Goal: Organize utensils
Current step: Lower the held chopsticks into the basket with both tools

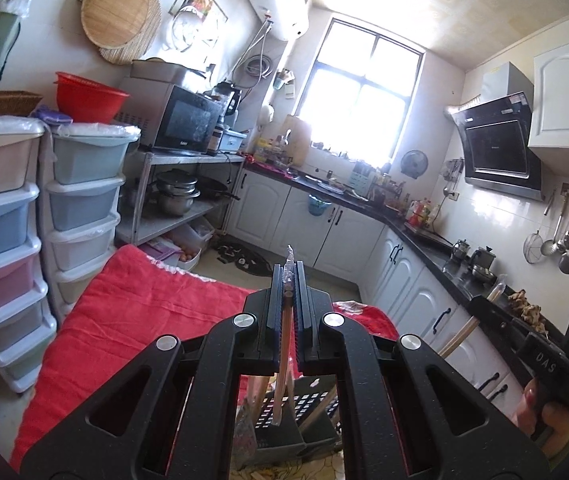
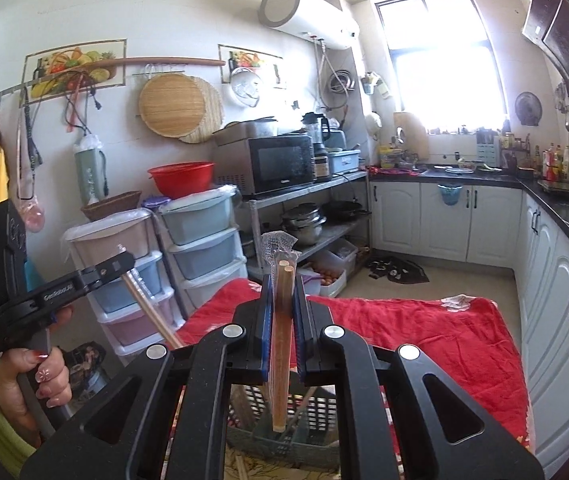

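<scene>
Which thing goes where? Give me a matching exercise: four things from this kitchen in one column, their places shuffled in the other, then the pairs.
1. red basin
2. microwave
3. stacked pots
4. wrapped chopsticks

A. lower shelf of the metal rack
B. clamped between the fingers of the right gripper
C. on top of the plastic drawers
D. top shelf of the metal rack

Pairs: 1-C, 2-D, 3-A, 4-B

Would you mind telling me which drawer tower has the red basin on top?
The blue-grey drawer tower nearest the microwave shelf carries the red basin; the pinkish-topped tower beside it does not.
</scene>
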`<state>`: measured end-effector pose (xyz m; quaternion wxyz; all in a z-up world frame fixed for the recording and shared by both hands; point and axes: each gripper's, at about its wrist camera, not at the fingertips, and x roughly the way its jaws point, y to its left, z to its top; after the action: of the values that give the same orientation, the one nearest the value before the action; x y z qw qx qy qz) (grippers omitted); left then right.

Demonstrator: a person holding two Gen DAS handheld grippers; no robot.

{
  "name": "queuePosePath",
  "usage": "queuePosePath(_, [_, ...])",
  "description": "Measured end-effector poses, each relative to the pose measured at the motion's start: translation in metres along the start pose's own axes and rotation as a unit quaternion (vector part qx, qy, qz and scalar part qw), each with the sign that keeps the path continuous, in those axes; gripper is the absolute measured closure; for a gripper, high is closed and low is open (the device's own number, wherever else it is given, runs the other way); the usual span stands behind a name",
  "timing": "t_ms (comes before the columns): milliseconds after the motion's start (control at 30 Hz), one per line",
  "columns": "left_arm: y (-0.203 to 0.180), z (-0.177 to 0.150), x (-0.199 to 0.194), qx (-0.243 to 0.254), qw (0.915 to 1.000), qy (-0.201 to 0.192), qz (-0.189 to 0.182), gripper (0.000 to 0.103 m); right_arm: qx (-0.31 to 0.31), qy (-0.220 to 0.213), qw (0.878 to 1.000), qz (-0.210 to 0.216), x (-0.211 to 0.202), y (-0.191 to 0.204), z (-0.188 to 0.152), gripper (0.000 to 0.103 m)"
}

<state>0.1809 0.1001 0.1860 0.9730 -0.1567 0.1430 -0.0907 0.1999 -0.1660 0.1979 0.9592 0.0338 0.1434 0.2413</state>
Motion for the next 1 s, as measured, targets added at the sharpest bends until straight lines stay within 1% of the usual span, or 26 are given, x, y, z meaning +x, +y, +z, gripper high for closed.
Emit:
queuePosePath(267, [0.011,-0.017,0.013,-0.017,0.9997,0.014,0.008,0.101,0.008,0.011,1.000,-0.022,0.014,-0.016,-0.015,0.094])
queuePosePath(533, [0.011,-0.038,0.028,-0.018,0.9992,0.035,0.007,0.101,0.018,0.025,0.999,-0.038,0.033,-0.029,-0.032,0.094])
queuePosePath(700, [0.006,-0.057,0.038,-0.015,0.9985,0.052,0.000,0.101,0.022,0.030,0.999,-0.037,0.041,-0.031,-0.044,0.094])
queuePosePath(1000, [-0.001,-0.077,0.049,-0.009,0.9974,0.072,-0.006,0.101,0.030,0.048,0.998,-0.035,0.052,-0.032,-0.059,0.093])
